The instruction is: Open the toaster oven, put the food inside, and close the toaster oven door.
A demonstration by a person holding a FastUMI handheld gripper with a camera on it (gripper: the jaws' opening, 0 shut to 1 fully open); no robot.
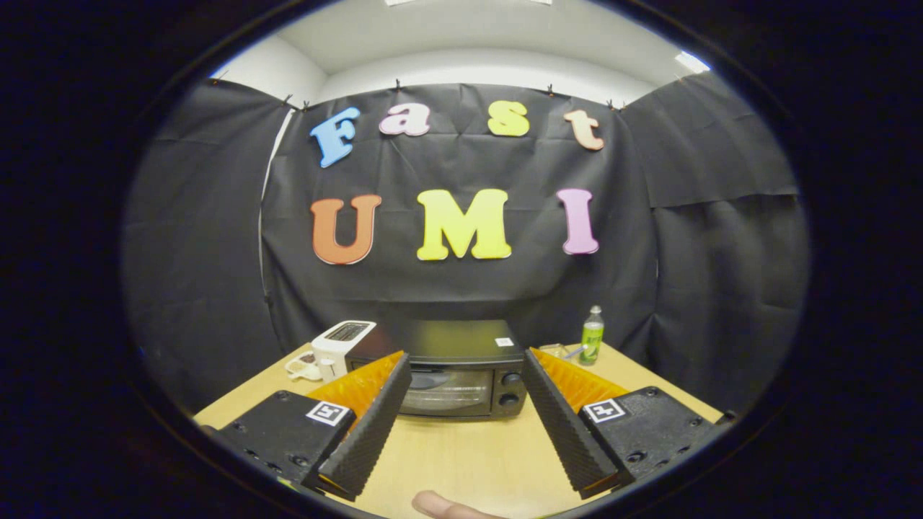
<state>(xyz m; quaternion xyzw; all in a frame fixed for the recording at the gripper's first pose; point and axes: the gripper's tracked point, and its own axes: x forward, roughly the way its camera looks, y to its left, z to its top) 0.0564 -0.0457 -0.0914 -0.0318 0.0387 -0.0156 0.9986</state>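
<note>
Toaster oven is seen door shut, beyond spread-apart, empty gripper fingers; bare table lies between. White toaster flanks left, bottle right.

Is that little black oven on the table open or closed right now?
Closed. The toaster oven's glass door stands upright, flush with its front beside the knobs. The gripper is open, fingers spread wide, with the oven beyond them.

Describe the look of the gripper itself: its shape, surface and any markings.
The gripper has two long, flat fingers with ribbed, saw-toothed inner faces. Each is mounted on a black blocky carriage with screw holes, carrying a small square black-and-white marker. A bare fingertip of the person shows beneath them.
</note>
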